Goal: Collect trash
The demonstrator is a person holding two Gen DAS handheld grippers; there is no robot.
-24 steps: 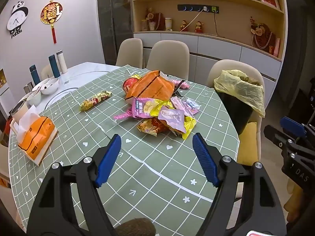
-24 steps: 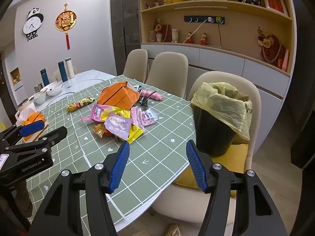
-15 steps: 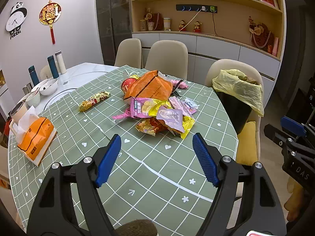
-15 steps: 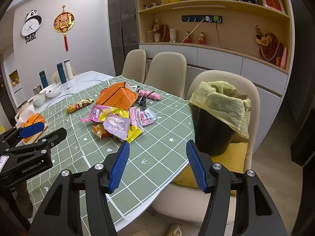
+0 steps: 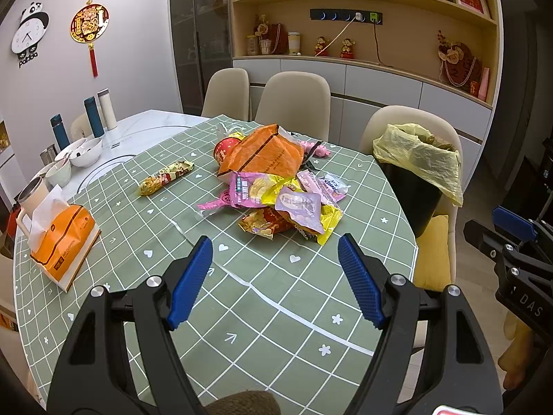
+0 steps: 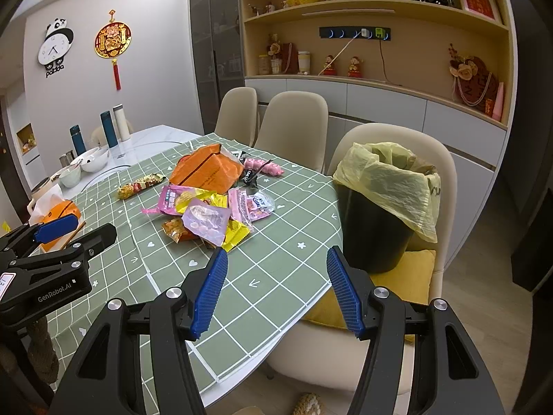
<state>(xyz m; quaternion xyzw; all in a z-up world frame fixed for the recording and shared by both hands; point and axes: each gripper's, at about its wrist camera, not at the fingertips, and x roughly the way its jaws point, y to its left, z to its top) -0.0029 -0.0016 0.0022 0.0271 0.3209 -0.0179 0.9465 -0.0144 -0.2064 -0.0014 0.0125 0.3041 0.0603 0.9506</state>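
A heap of snack wrappers (image 5: pixel 283 193) (image 6: pixel 211 204) lies mid-table on the green checked tablecloth (image 5: pixel 242 297), topped by a crumpled orange bag (image 5: pixel 266 154) (image 6: pixel 207 171). One gold wrapper (image 5: pixel 166 181) (image 6: pixel 138 185) lies apart, left of the heap. A black bin with a yellow liner (image 5: pixel 418 180) (image 6: pixel 383 207) stands on a chair seat at the table's right edge. My left gripper (image 5: pixel 273 276) hovers open over the cloth, short of the heap. My right gripper (image 6: pixel 276 290) hangs open above the table's near edge, left of the bin. Neither holds anything.
An orange tissue box (image 5: pixel 60 238) sits at the table's left, with a mug (image 5: pixel 31 197), bowls (image 5: pixel 83 150) and three flasks (image 5: pixel 93 116) behind it. Beige chairs (image 5: pixel 293 100) stand at the far side. A yellow cushion (image 6: pixel 401 287) lies under the bin. A shelved cabinet (image 6: pixel 380 69) fills the back wall.
Both views have drifted slightly; the wrapper heap sits a little nearer the middle of each. Both grippers stay open and empty.
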